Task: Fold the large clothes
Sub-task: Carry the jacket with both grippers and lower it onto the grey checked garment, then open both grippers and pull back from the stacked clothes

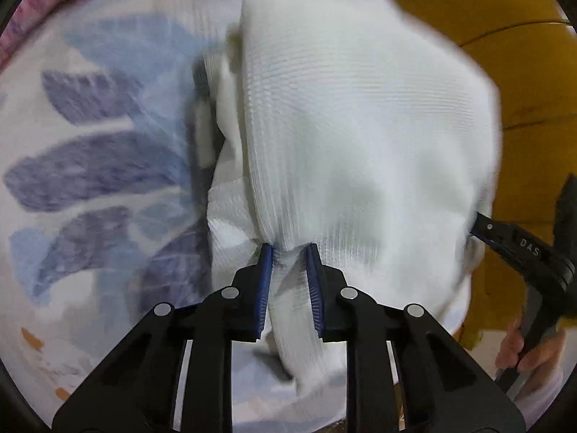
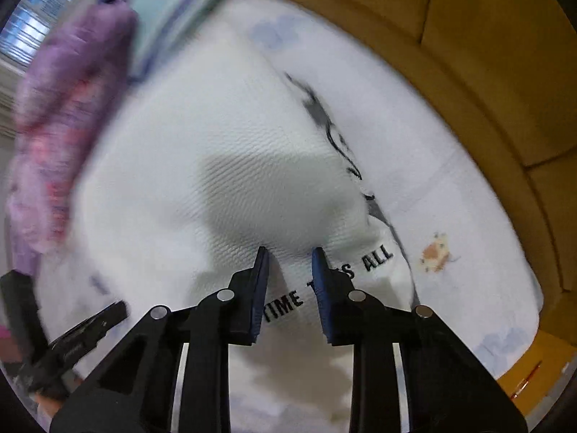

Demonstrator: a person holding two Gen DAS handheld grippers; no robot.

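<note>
White garment [image 1: 360, 126] on leaf-print bedsheet [image 1: 90, 166], mustard sofa [image 2: 487, 54] behind, left gripper [image 1: 290, 249] and right gripper [image 2: 290, 250] fingers pinching its cloth

Purple cloth [image 2: 68, 115] smeared by blur, black lettering [image 2: 324, 281] partly hidden behind right gripper [image 2: 290, 250] fingers [image 2: 321, 270]

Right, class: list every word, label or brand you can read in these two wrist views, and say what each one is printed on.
"TIME" and "ALL": black letters on the white garment; the word between them is hidden by a finger of the right gripper.
"DAS": on the right gripper's black body, seen in the left wrist view.
Marking on the left gripper: too blurred to read.
</note>
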